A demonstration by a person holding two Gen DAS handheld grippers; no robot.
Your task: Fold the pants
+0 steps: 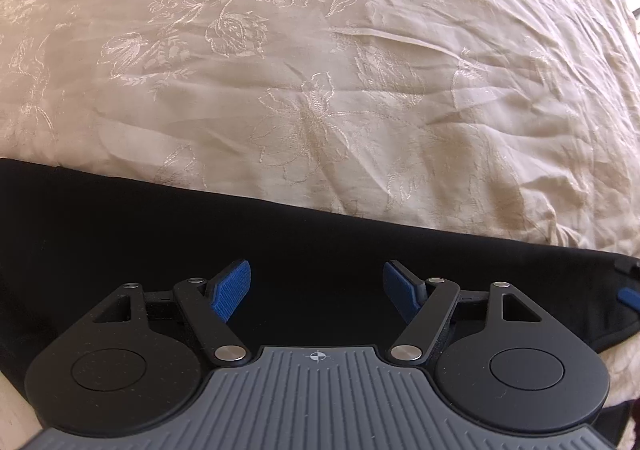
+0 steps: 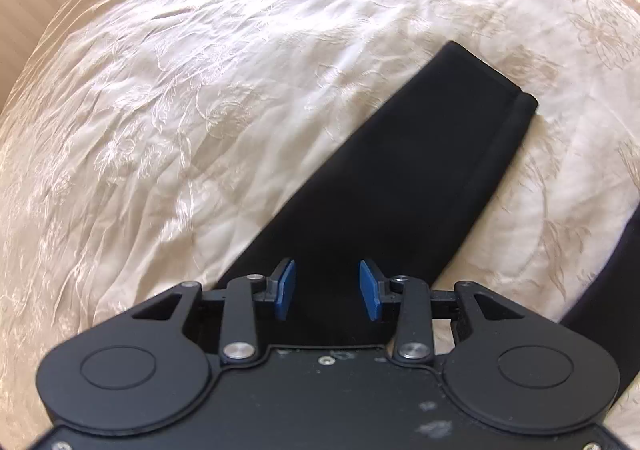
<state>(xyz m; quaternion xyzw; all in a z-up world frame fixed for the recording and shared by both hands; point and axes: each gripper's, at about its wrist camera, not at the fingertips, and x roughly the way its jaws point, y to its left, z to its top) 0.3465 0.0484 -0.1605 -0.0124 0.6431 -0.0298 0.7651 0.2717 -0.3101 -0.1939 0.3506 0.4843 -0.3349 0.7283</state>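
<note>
Left claw (image 1: pixel 316 290) points straight down, jaws spread wide; right claw (image 2: pixel 327 290) tilts steeply down, jaws parted, gripping nothing.

A cream bedspread (image 2: pixel 168 97) with embroidered flowers lies wrinkled in daylight beside a beige wall (image 2: pixel 24 1).

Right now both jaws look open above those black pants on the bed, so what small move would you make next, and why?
Probably lower the right gripper and close it on the leg of the black pants beneath it. Its jaws stand open with nothing between them, and the leg lies stretched flat across the cream bedspread toward its hem. The left gripper also hangs open over the dark cloth.
</note>
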